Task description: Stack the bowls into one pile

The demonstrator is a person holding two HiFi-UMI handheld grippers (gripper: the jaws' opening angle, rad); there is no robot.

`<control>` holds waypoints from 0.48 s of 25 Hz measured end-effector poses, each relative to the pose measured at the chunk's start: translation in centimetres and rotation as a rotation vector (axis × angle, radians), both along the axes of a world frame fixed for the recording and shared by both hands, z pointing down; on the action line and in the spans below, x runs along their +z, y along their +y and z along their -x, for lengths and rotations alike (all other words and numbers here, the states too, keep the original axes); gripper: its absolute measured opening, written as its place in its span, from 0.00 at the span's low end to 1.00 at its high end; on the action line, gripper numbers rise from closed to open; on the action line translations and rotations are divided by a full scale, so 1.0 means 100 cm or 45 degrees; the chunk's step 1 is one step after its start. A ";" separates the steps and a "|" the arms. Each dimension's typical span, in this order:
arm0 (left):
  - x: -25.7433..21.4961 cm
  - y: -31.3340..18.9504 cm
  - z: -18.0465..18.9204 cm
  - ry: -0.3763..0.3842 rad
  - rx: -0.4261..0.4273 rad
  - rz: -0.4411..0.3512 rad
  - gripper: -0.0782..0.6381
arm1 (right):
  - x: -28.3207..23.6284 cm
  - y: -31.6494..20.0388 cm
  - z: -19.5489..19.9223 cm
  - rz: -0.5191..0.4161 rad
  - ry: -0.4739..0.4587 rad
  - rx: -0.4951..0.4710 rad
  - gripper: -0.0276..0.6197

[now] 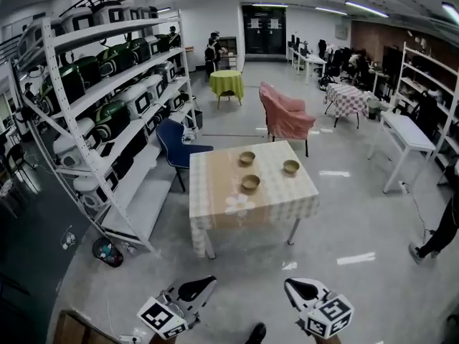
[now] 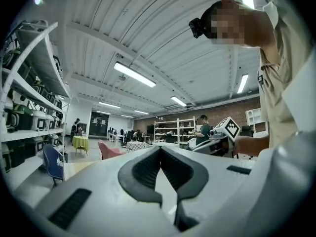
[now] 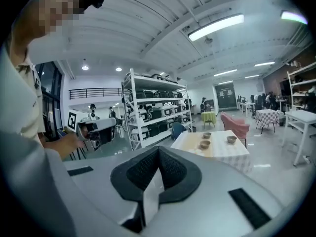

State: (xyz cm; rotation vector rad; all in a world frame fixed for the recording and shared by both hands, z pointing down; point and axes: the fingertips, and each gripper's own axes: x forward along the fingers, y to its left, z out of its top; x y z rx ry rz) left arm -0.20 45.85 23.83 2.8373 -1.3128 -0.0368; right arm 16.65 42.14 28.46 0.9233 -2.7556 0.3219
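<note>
Three tan bowls stand apart on a table (image 1: 215, 206) with a checked cloth: one at the back (image 1: 247, 158), one in front (image 1: 250, 183), one to the right (image 1: 291, 166). The right gripper view shows them far ahead as well (image 3: 204, 144). Both grippers are well short of the table, low over the floor at the bottom of the head view. My left gripper (image 1: 209, 283) has its jaws together and holds nothing. My right gripper (image 1: 290, 284) is also shut and empty. The left gripper view (image 2: 159, 150) shows no bowl.
A tall white rack (image 1: 107, 106) full of appliances runs along the left. A blue chair (image 1: 176, 145) and a pink-draped chair (image 1: 285, 117) stand behind the table. A white table (image 1: 405, 131) and a person (image 1: 441, 235) are on the right.
</note>
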 end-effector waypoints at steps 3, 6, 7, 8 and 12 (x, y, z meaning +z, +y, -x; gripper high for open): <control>0.001 -0.051 -0.012 0.005 -0.007 0.019 0.12 | -0.013 -0.051 -0.007 -0.026 -0.003 -0.026 0.05; -0.001 -0.087 -0.021 -0.001 -0.010 0.028 0.12 | -0.022 -0.088 -0.012 -0.043 -0.007 -0.037 0.05; -0.002 -0.097 -0.024 -0.006 -0.006 0.031 0.12 | -0.024 -0.097 -0.014 -0.043 -0.014 -0.038 0.05; -0.004 -0.107 -0.028 -0.012 -0.002 0.033 0.12 | -0.026 -0.105 -0.017 -0.041 -0.023 -0.039 0.05; -0.010 -0.142 -0.037 -0.031 -0.001 0.021 0.12 | -0.020 -0.131 -0.038 -0.011 -0.026 -0.016 0.05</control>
